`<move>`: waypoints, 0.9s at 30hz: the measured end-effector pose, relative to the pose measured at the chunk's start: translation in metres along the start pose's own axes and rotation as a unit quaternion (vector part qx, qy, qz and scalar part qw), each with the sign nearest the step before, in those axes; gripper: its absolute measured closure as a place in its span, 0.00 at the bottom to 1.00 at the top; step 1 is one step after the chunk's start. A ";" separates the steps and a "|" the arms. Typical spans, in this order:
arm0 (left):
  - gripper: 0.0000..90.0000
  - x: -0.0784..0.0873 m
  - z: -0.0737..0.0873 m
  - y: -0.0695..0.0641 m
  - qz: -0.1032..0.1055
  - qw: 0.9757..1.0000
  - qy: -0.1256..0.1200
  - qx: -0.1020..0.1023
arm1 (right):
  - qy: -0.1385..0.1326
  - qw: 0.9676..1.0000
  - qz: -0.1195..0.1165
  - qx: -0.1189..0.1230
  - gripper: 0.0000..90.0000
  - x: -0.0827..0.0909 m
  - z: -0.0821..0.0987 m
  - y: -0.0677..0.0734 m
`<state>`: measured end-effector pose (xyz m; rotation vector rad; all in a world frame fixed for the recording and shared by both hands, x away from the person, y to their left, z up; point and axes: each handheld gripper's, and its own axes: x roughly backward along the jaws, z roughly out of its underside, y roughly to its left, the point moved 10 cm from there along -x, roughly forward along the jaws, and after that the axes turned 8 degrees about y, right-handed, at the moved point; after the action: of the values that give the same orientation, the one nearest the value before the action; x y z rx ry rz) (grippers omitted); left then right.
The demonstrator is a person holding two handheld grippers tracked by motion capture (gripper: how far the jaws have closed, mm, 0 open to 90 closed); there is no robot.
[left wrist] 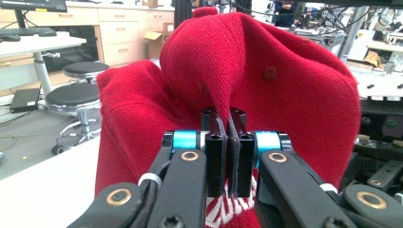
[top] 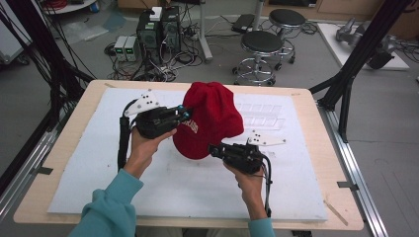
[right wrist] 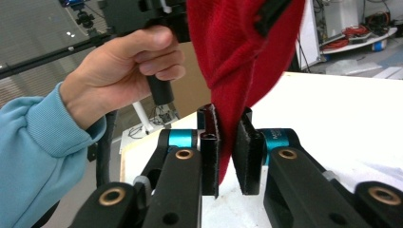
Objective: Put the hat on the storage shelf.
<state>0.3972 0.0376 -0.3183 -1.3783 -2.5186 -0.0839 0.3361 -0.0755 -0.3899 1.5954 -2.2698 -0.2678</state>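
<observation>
1. The red cap (top: 210, 118) is off the counter (top: 69, 163) for most of its body and hangs between the two claws above the white mat (top: 163, 182); whether its lower edge touches the mat I cannot tell from the high view.
2. The left claw (left wrist: 227, 124) is clamped on a pinch of the cap's red fabric: in the left gripper view the jaws stand together with only a thin fold between them.
3. The right claw (right wrist: 227, 124) has its jaws closed onto the cap's lower edge; in the right gripper view the red cloth runs down between the pads, which press on it from both sides.
4. So both grips look done, one on each side of the cap, with the left hand (right wrist: 121, 61) holding its side higher.
5. What remains, judging from this, is the handling itself: spreading, turning or folding the cap and laying it back on the mat. None of that shows as done yet, since the cap is bunched and creased.
</observation>
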 end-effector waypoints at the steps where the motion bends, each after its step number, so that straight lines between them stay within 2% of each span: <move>1: 0.97 0.000 0.000 0.000 0.000 1.000 0.000 0.000 | -0.001 1.000 0.000 0.002 0.94 0.000 0.000 0.001; 6: 0.96 -0.002 0.002 0.001 -0.001 1.000 0.008 0.000 | 0.006 1.000 -0.002 0.015 0.95 -0.001 0.000 0.003; 22: 0.96 -0.004 0.005 0.002 0.001 1.000 0.019 0.000 | 0.015 0.999 0.005 0.033 0.96 0.000 0.001 0.005; 25: 0.93 -0.004 0.006 0.003 0.001 1.000 0.018 -0.001 | 0.016 0.999 0.012 0.040 0.96 0.001 0.001 0.005; 27: 0.86 -0.003 0.005 0.004 -0.006 1.000 0.015 -0.004 | 0.015 0.999 0.019 0.044 0.96 0.000 0.000 0.004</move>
<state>0.4012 0.0379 -0.3240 -1.3557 -2.5048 -0.1164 0.3322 -0.0743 -0.3881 1.5866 -2.3145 -0.1360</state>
